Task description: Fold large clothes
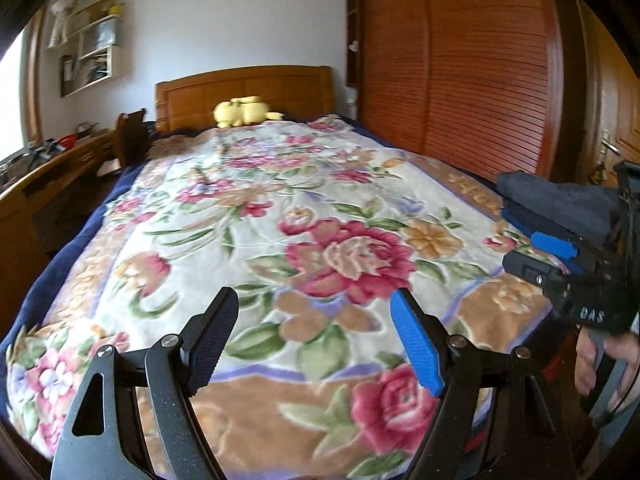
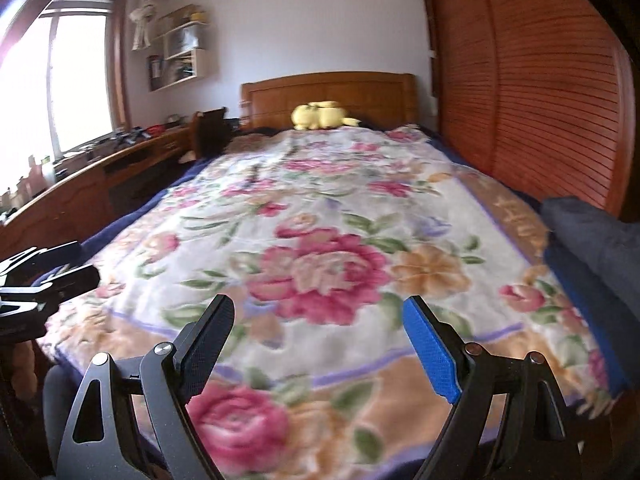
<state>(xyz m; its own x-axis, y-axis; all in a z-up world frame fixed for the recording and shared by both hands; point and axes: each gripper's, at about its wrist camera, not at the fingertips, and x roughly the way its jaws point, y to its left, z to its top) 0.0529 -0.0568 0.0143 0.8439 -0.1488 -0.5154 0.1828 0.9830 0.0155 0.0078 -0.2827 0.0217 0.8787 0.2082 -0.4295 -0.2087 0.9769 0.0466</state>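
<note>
The left gripper [image 1: 314,340] is seen at the bottom of its own view, jaws spread wide with nothing between them, above a floral blanket [image 1: 280,216] spread over the bed. The right gripper [image 2: 318,344] is likewise held wide and empty. Folded dark clothes [image 2: 596,236] are stacked at the right edge of the frame. A yellow plush toy [image 2: 318,116] lies by the headboard [image 2: 332,92].

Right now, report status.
Left gripper and right gripper open, empty, over floral blanket. Dark folded clothes at bed's right edge, untouched. Nothing in the way.
</note>
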